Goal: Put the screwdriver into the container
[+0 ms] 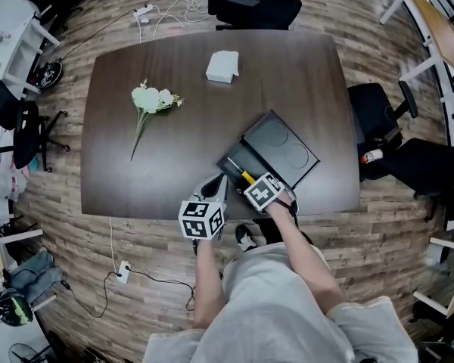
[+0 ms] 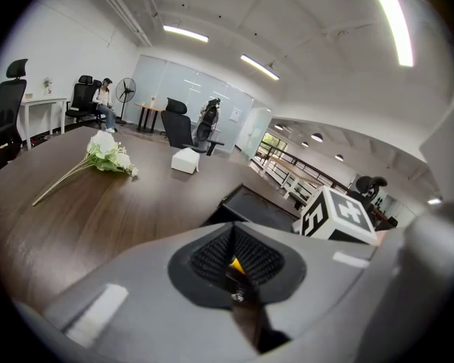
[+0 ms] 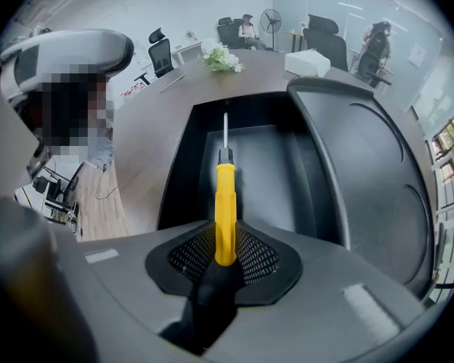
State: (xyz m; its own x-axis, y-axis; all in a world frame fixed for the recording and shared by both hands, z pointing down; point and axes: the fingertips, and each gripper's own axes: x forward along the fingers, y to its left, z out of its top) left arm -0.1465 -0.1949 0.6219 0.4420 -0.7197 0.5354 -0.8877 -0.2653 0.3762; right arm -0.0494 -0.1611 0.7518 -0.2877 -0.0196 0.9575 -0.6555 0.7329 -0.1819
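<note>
1. Your right gripper (image 3: 225, 252) has its jaws clamped on the butt of the yellow screwdriver (image 3: 225, 203). The rest of the handle and the thin metal shaft point toward 12 o'clock over the open container (image 3: 191, 153). You cannot tell from any view whether the tip touches the container's floor.
2. From the head view, your right gripper (image 1: 251, 181) covers most of the screwdriver (image 1: 247, 177), so only a short yellow stretch shows above the container (image 1: 233, 161).
3. Your left gripper (image 2: 233, 271) has its jaws drawn together. A small yellow sliver shows in the notch between them, too small to identify. In the head view the left gripper (image 1: 214, 184) sits just beside the container's 9 o'clock edge.
4. The container's lid (image 3: 378, 172) lies open at 3 o'clock of the tray, and its far right edge is cut off by the right gripper view's rim.
5. The dark brown table (image 1: 287, 74) has the container at its 5 o'clock corner, white flowers (image 1: 155, 99) at 10 o'clock and a white box (image 1: 222, 66) at 12 o'clock.
6. The table stands on a wood-plank floor (image 1: 76, 225), with black office chairs (image 1: 257, 6) around it and cables (image 1: 147, 282) trailing at 7 o'clock.
7. The only print to be made out is the black-and-white square pattern on each marker cube (image 1: 202, 219).
</note>
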